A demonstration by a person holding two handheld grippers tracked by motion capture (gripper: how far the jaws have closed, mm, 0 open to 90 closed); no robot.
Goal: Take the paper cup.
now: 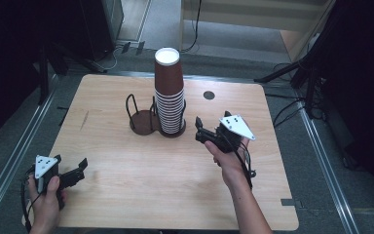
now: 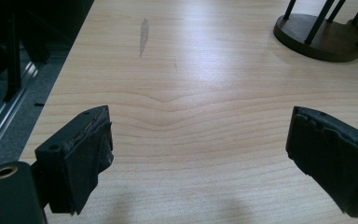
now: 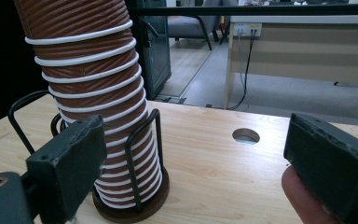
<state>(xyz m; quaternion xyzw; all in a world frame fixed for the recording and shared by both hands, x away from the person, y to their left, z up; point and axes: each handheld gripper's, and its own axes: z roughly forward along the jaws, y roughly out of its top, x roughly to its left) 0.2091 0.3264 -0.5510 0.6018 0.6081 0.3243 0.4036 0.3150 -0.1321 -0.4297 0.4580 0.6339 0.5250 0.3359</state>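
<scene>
1. High view: your left claw [image 1: 80,168] sits near the front left corner of the wooden surface [image 1: 126,195], jaws apart and empty. Your right claw [image 1: 198,130] hangs just right of the stack of brown cups [image 1: 169,95], jaws apart, holding nothing. The stack stands upside down in the right one of 2 joined wire holders [image 1: 141,119] at the middle of the surface; the left holder has no cups in it.

2. Left gripper view: your 2 black pads [image 2: 86,158] stand wide apart over bare wood. The dark base of the holder [image 2: 317,39] lies far off at the upper right.

3. Right gripper view: your jaws stand wide open. The ribbed, white-rimmed cup stack [image 3: 98,93] rises just behind the left pad, inside its wire loops, apart from the pad. A round hole [image 3: 245,136] in the surface lies beyond.
</scene>
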